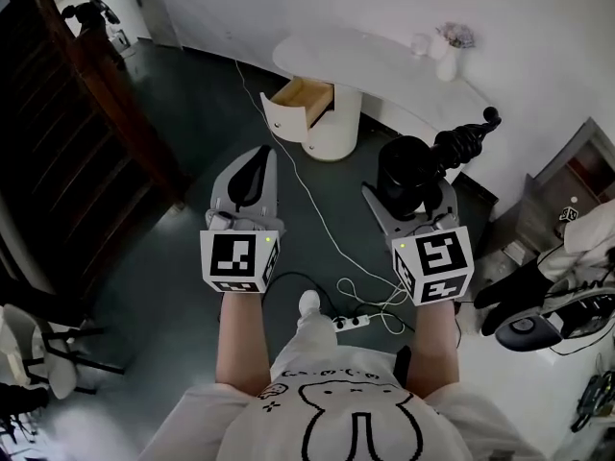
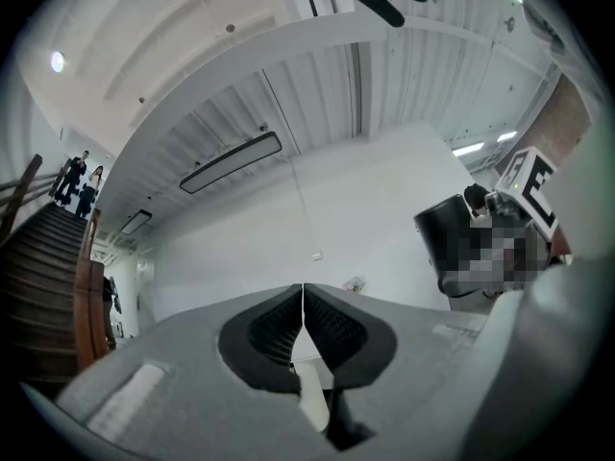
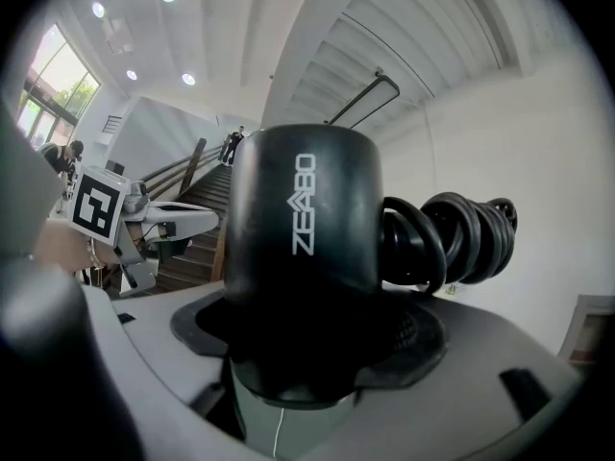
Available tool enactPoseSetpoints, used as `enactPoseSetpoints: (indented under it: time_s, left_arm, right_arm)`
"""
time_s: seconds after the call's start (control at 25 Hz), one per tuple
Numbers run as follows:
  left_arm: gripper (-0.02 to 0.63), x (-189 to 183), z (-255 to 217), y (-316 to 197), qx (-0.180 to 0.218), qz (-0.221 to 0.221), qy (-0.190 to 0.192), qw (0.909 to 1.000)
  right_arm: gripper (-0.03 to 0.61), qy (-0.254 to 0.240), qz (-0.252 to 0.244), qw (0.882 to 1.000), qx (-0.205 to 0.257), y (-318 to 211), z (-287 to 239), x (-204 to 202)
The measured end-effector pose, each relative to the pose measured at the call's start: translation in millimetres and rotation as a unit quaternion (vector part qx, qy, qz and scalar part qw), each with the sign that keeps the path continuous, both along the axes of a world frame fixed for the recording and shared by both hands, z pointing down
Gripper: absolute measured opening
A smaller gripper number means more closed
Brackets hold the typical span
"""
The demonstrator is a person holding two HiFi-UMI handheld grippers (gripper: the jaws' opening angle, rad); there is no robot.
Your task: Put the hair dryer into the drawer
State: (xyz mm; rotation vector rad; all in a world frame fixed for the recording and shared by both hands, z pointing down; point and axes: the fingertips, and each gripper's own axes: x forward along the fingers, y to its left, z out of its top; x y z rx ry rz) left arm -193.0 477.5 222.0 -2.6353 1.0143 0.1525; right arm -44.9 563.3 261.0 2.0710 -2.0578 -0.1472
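Observation:
A black hair dryer [image 1: 408,169] stands upright between the jaws of my right gripper [image 1: 408,188], which is shut on its barrel. In the right gripper view the hair dryer [image 3: 303,219] fills the middle, with its coiled black cord [image 3: 452,238] hanging off to the right. My left gripper [image 1: 252,166] is held beside it, its pads pressed together on nothing [image 2: 304,315]. Ahead on the floor, a white round cabinet has its wooden drawer [image 1: 300,101] pulled open. The drawer looks bare inside.
A curved white tabletop [image 1: 365,51] above the cabinet carries a small vase [image 1: 447,60]. A white cable [image 1: 307,200] runs over the dark floor to a power strip [image 1: 351,322]. A wooden staircase [image 1: 77,113] rises at left; black gear [image 1: 538,305] lies at right.

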Motion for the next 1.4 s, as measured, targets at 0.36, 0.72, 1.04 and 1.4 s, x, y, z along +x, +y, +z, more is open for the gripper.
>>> enactPoseSetpoints:
  time_s: [0.36, 0.72, 1.04, 1.4]
  left_arm:
    - [0.015, 20.5, 5.8, -131.0, -0.019, -0.008, 0.012, 0.9997]
    - [0.015, 16.8, 12.3, -237.0, -0.039, -0.008, 0.018, 0.9991]
    - [0.015, 11.1, 7.5, -262.9, -0.031, -0.012, 0.021, 0.9992]
    - [0.015, 23.2, 7.5, -292.2, -0.024, -0.015, 0.021, 0.9994]
  right_arm:
    - [0.351, -0.003, 0.0, 1.0, -0.014, -127.6, -0.2, 27.3]
    - [0.351, 0.008, -0.017, 0.999, -0.04, -229.3, 9.7, 7.5]
    - [0.351, 0.017, -0.026, 0.998, -0.046, -258.4, 7.1, 3.4]
    - [0.351, 0.009, -0.028, 0.999, -0.042, -292.8, 12.9, 22.0]
